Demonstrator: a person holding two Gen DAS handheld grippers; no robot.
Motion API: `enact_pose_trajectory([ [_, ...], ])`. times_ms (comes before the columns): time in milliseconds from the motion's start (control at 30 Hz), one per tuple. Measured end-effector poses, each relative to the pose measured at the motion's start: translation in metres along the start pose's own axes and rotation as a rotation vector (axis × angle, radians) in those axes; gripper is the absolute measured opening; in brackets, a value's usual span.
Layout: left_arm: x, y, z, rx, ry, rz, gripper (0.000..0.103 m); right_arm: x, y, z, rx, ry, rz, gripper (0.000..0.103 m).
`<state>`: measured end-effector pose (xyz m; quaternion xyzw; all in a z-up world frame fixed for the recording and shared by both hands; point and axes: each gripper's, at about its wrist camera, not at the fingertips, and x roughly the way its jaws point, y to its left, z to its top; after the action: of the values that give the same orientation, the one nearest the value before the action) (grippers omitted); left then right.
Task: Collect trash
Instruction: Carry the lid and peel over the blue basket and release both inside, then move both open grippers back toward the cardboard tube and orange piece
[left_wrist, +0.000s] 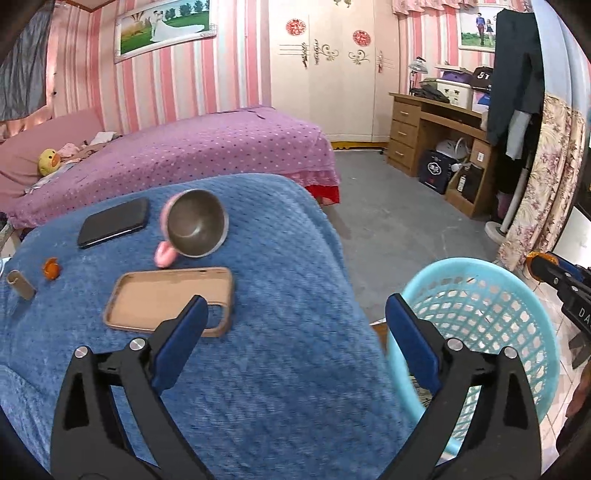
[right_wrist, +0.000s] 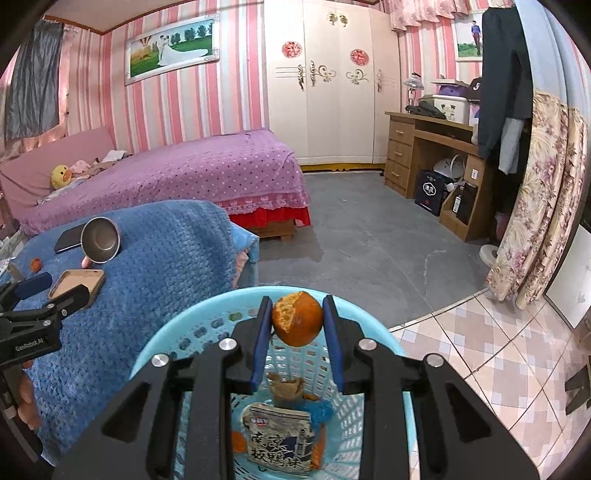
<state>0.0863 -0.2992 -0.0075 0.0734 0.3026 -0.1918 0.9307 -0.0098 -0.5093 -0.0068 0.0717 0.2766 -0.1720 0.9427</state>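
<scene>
**Orange peel held over the blue basket**

The right gripper has its two blue pads clamped on a piece of orange peel, which sits right between the fingertips, pinched from either side. Directly beneath those tips is the light blue basket, so the peel hangs above its open mouth, not touching the rim.

Down inside the basket, below the right tongs, lies a printed snack wrapper with Chinese lettering, a crumpled brownish scrap just behind it, and bits of orange peel beside the wrapper. There is also something blue at the wrapper's right edge; I cannot tell what it is.

The peel in the tongs is curled into a rough ball, glossy orange on the outside, with pale, stringy pith showing on its upper left face.

The left gripper stands with its pads wide apart, holding nothing, over the blue blanket. The basket's rim is just past its right finger. Ahead and left of the left tongs lie a tan phone case, a pink mug tipped on its side with its metal inside facing out, a dark phone, a small orange scrap and a short cardboard tube, all on the blanket.
</scene>
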Motion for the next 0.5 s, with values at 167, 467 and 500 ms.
enact_pose_trajectory([
  [167, -0.006, 0.016, 0.000, 0.008, -0.019, 0.028, 0.096, 0.002, 0.014, 0.000, 0.023, 0.009, -0.006, 0.056],
  [467, -0.017, 0.057, 0.005, 0.016, -0.039, 0.065, 0.097, 0.008, 0.048, 0.008, -0.001, -0.004, -0.033, 0.092],
  [500, -0.018, 0.063, 0.006, 0.015, -0.040, 0.070, 0.097, 0.008, 0.052, 0.009, -0.008, -0.005, -0.038, 0.095],
])
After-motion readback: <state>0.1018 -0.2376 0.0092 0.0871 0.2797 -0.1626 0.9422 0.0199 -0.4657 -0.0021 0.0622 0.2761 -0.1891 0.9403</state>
